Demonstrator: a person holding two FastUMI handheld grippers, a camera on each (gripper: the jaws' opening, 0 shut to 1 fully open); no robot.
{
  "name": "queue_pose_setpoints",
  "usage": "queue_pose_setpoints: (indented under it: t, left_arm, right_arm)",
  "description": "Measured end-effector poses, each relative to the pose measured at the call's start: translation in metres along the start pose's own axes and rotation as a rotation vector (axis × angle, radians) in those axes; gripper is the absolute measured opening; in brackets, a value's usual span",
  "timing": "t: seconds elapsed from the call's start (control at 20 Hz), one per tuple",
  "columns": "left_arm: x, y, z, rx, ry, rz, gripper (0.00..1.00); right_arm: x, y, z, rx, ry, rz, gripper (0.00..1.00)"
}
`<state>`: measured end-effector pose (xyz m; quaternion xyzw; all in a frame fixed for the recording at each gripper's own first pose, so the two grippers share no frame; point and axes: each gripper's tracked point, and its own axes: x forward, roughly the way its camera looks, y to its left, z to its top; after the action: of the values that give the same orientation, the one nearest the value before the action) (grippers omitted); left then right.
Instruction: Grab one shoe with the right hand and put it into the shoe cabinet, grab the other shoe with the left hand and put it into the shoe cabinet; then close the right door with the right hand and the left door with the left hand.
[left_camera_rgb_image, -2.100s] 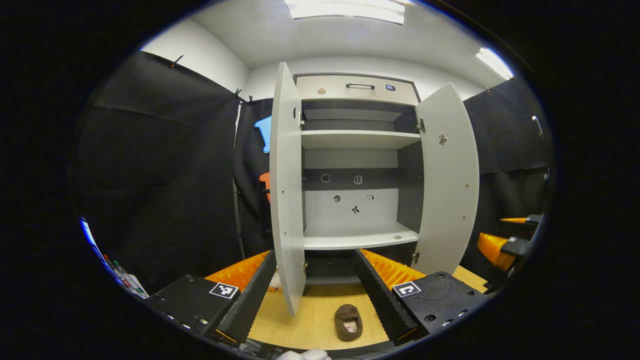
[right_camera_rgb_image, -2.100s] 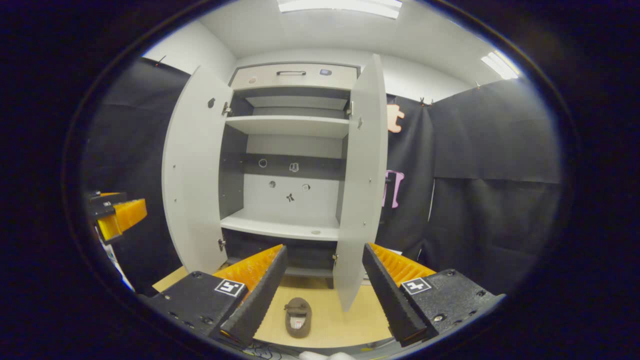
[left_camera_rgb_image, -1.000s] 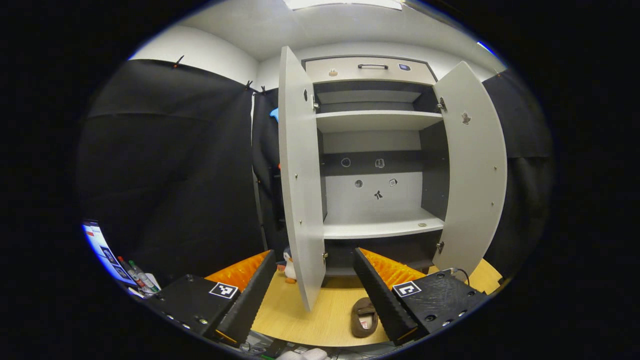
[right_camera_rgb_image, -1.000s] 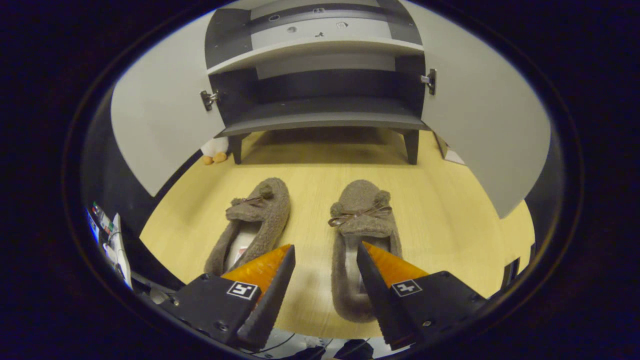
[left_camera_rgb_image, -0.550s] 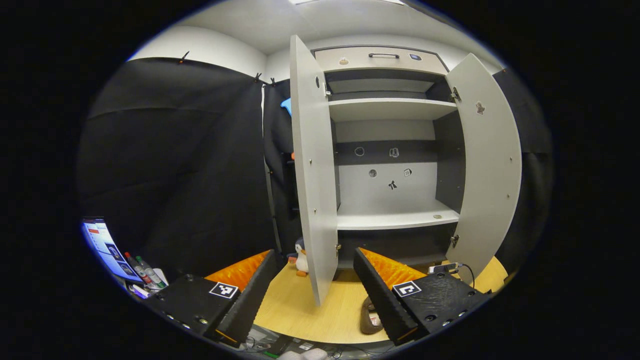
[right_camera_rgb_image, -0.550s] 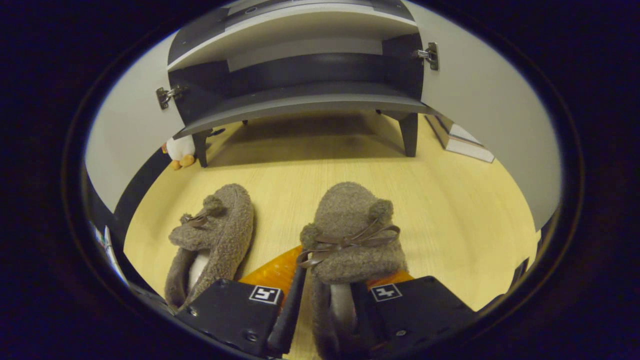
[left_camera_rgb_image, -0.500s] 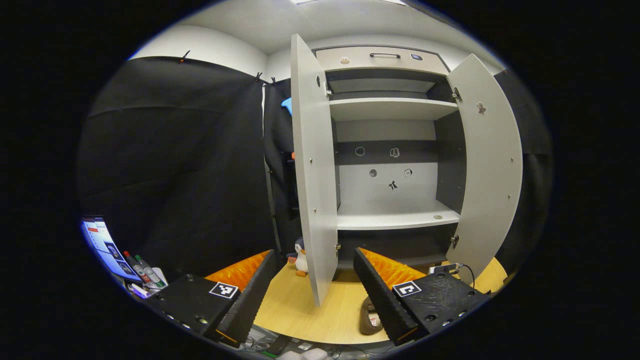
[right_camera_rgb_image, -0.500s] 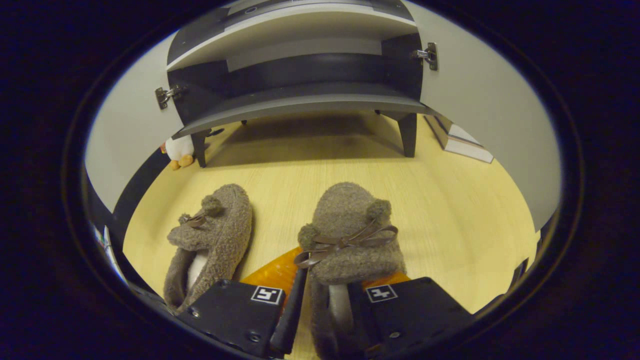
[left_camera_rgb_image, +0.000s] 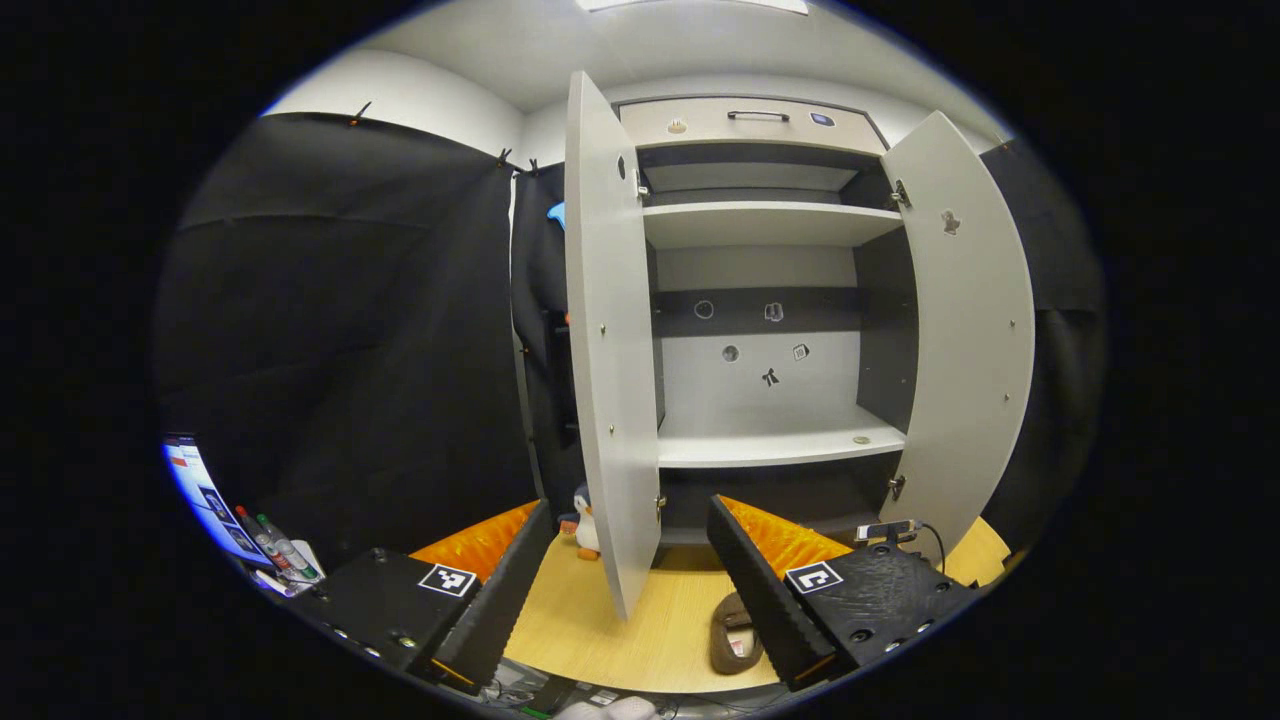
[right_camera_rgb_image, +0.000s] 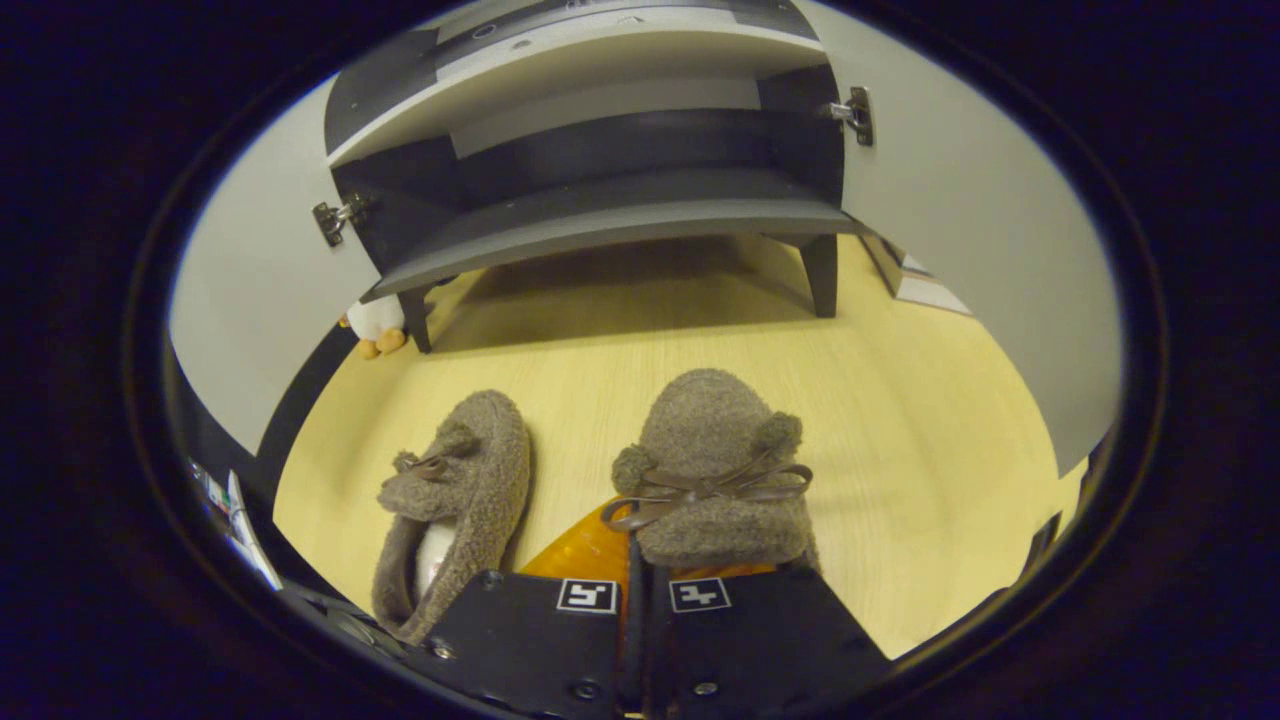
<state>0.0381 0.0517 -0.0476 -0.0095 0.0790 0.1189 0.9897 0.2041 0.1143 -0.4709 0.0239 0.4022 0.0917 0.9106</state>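
Right gripper view: right tongs (right_camera_rgb_image: 635, 590) clenched on the right slipper (right_camera_rgb_image: 715, 470). Left slipper (right_camera_rgb_image: 460, 490) lies beside it. Left tongs (left_camera_rgb_image: 628, 580) released, facing the open shoe cabinet (left_camera_rgb_image: 770, 300).

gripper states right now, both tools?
Left tool: open, holding nothing, facing the open shoe cabinet.
Right tool: closed on the right-hand shoe; the other shoe lies on the floor.

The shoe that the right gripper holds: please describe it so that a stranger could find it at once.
In the right gripper view, find the open shoe cabinet on the wooden floor. Before it lie two fuzzy brown slippers. The held shoe is the right one, with a bow and two pompoms, its heel between the closed fingers of the right gripper; the other shoe lies free.
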Motion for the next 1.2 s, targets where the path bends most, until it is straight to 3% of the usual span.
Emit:
queue_pose_setpoints:
  t: [0.35, 0.7, 1.15, 1.2]
  left_arm:
    - [-0.008, -0.003, 0.002, -0.015, -0.034, -0.041, 0.96]
    - [-0.017, 0.001, 0.003, -0.001, -0.046, -0.020, 0.96]
    - [-0.022, 0.007, 0.001, -0.024, -0.055, 0.037, 0.96]
    - [-0.022, 0.007, 0.001, -0.022, -0.056, 0.039, 1.00]
  right_arm:
    - [-0.070, 0.032, 0.091, -0.080, -0.182, 0.054, 0.06]
    - [-0.126, 0.059, 0.206, -0.120, -0.354, 0.100, 0.06]
    - [-0.135, 0.073, 0.354, -0.143, -0.508, 0.078, 0.06]
    - [-0.132, 0.073, 0.369, -0.146, -0.510, 0.072, 0.06]
